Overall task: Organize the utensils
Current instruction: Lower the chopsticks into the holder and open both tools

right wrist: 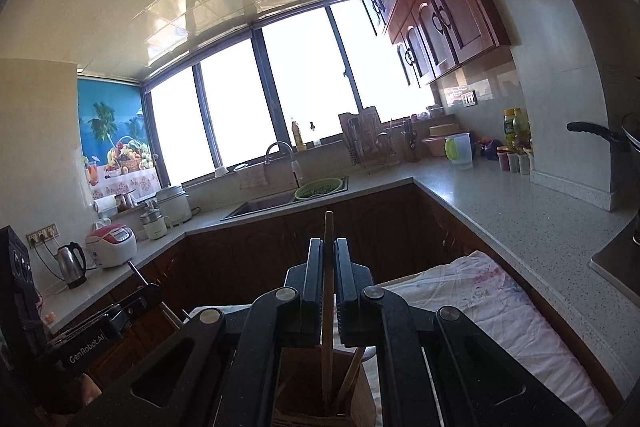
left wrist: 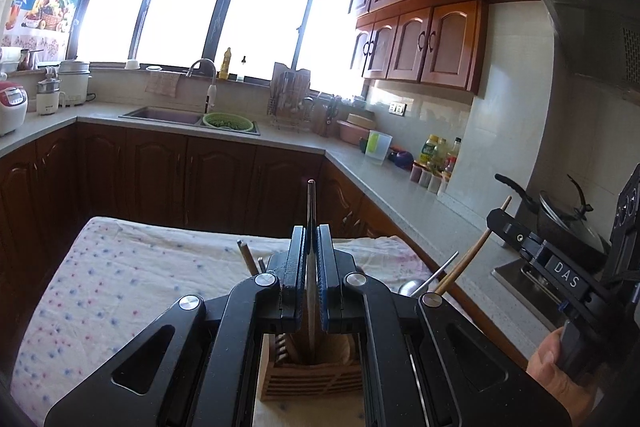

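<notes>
Over the cloth-covered table, my left gripper is clamped on a dark chopstick, held upright with its lower end inside the wooden utensil holder. Loose sticks and a metal handle lie beyond, apparently unsorted. To the right, my right gripper is clamped on a pale wooden chopstick, likewise standing in the holder beside another stick. Judgement: partly done; both held pieces await release, the rest remain

Holder: slatted wood, matt; chopstick: smooth wood; tabletop cloth: wrinkled dotted fabric; fingers: matt black plastic; ladle: glossy metal.
</notes>
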The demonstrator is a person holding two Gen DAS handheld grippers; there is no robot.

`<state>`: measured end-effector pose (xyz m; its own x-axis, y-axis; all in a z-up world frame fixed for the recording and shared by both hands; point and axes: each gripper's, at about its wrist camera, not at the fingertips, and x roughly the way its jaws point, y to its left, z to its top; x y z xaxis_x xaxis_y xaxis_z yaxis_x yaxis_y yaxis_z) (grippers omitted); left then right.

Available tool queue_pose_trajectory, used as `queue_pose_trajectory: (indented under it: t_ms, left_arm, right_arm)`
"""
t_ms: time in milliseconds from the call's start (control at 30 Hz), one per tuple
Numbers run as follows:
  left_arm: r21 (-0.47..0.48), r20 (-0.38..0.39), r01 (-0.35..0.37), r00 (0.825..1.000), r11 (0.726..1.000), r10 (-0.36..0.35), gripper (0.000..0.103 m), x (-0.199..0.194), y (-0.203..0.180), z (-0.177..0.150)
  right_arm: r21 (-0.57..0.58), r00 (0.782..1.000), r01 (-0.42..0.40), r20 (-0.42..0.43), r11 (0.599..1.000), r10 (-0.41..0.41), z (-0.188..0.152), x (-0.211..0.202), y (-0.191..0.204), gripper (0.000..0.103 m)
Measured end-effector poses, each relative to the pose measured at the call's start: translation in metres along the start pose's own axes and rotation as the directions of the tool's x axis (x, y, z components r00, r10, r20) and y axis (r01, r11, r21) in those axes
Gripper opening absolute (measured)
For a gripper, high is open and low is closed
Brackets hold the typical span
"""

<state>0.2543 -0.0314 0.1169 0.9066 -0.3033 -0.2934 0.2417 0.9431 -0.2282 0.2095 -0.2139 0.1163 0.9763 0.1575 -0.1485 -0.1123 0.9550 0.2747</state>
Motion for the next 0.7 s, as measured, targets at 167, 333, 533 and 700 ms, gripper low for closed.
queue_pose_trajectory:
  t_ms: [167,333,533,700]
  left_arm:
    - [-0.006,-0.053,-0.001,0.999,1.000,0.001,0.004,0.009,0.002,-0.018]
    - [-0.003,-0.102,-0.006,0.995,1.000,0.005,0.005,0.015,0.003,-0.031]
    - [-0.004,-0.106,-0.008,0.994,1.000,0.007,0.005,0.013,0.004,-0.035]
    - [0.000,-0.106,-0.010,0.994,1.000,0.010,0.005,0.014,0.003,-0.035]
  right_arm:
    - [0.015,0.998,0.010,-0.060,1.000,-0.009,-0.024,0.007,-0.008,0.005]
    - [0.025,0.993,0.014,-0.116,1.000,-0.011,-0.037,0.012,-0.016,0.006]
    - [0.017,0.989,0.024,-0.143,1.000,-0.022,-0.043,0.013,-0.017,0.006]
    - [0.025,0.988,0.029,-0.151,0.999,-0.025,-0.040,0.014,-0.019,0.006]
